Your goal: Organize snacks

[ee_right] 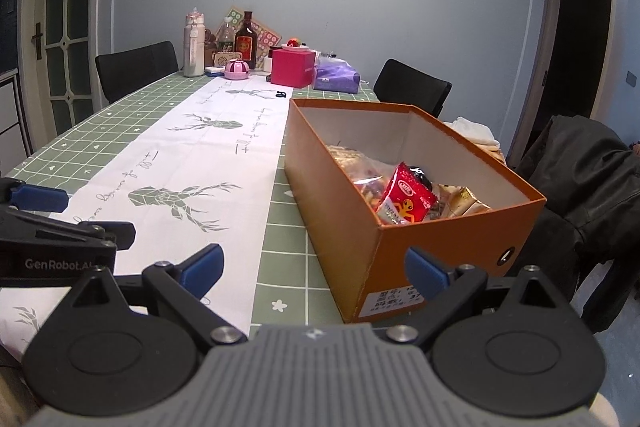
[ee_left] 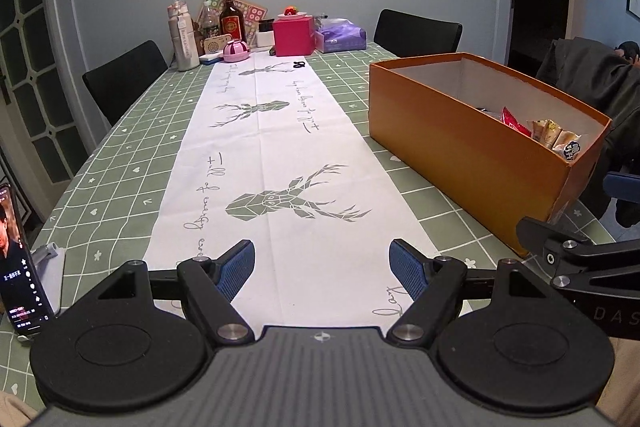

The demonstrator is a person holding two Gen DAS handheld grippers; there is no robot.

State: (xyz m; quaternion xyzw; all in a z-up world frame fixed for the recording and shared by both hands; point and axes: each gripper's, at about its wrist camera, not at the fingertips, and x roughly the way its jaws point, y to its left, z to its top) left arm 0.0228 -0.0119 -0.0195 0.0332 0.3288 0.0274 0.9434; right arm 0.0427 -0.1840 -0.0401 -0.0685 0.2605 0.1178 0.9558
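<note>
A: Left gripper [ee_left: 322,269]?
B: Jaws wide apart, nothing between them. It hangs over the white runner [ee_left: 280,155] with the deer prints, near the table's [ee_left: 120,163] close end.

A: Right gripper [ee_right: 314,273]?
B: Same, spread wide and holding nothing. Its right finger sits in front of the near corner of the orange box [ee_right: 416,243]; touching or not, cannot tell.

A: Where are the snacks?
B: In the orange box, on the green checked cloth just right of the runner. A red packet [ee_right: 406,201] stands tilted at the near end, a clear bag of snacks [ee_right: 356,167] behind it, pale wrapped ones [ee_right: 464,201] to its right. (The far half of the box shows only bare floor.)

A: Anything else?
B: A phone [ee_left: 22,259] propped upright at the left edge, screen lit. Far end: a pink box [ee_left: 293,37], a purple tissue pack [ee_left: 340,35], a dark bottle [ee_left: 233,17], a white bottle [ee_left: 184,35]. Black chairs [ee_left: 124,83] on both sides, a dark jacket [ee_right: 592,187] over the one at right.
</note>
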